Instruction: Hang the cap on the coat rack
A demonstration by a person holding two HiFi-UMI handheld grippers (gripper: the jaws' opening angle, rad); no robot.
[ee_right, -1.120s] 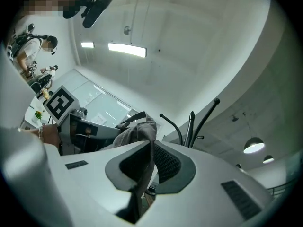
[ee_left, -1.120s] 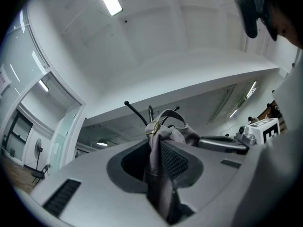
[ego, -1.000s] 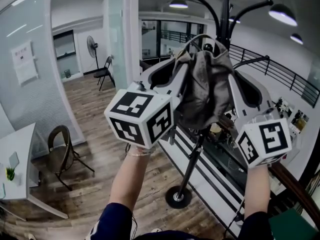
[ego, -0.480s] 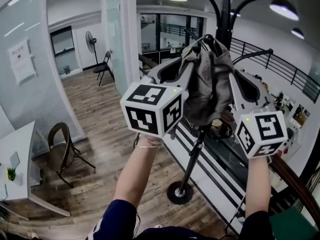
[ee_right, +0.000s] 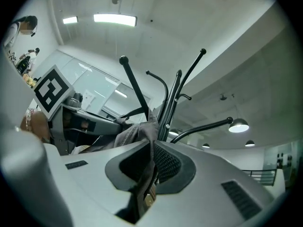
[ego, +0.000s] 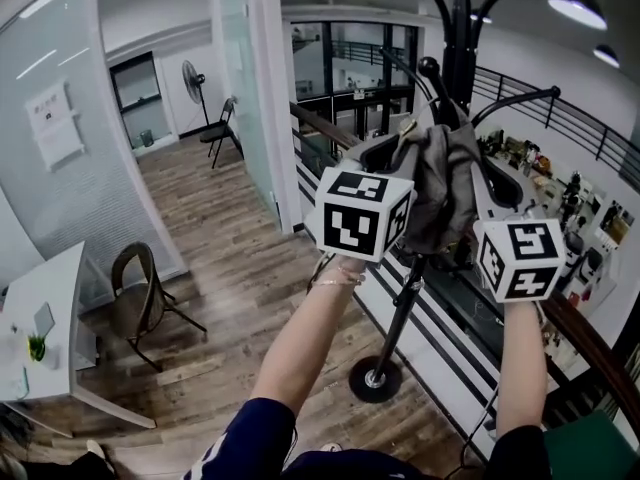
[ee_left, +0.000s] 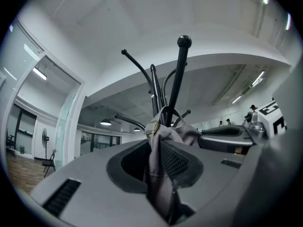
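Left gripper view: my left gripper (ee_left: 158, 145) is clenched on a fold of the cap (ee_left: 158, 174), and my right gripper (ee_right: 150, 151) pinches its cloth likewise. It looks soft, light and floppy (no stiffness to count on), so edge grips suit it. In the head view the cap hangs right of centre, against the coat rack (ego: 462, 48); its loop seems to ring a knobbed prong (ee_left: 179, 74).

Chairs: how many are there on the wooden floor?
2. One chair stands beside the white table at left; a folding chair stands far back near the fan. More may be hidden.
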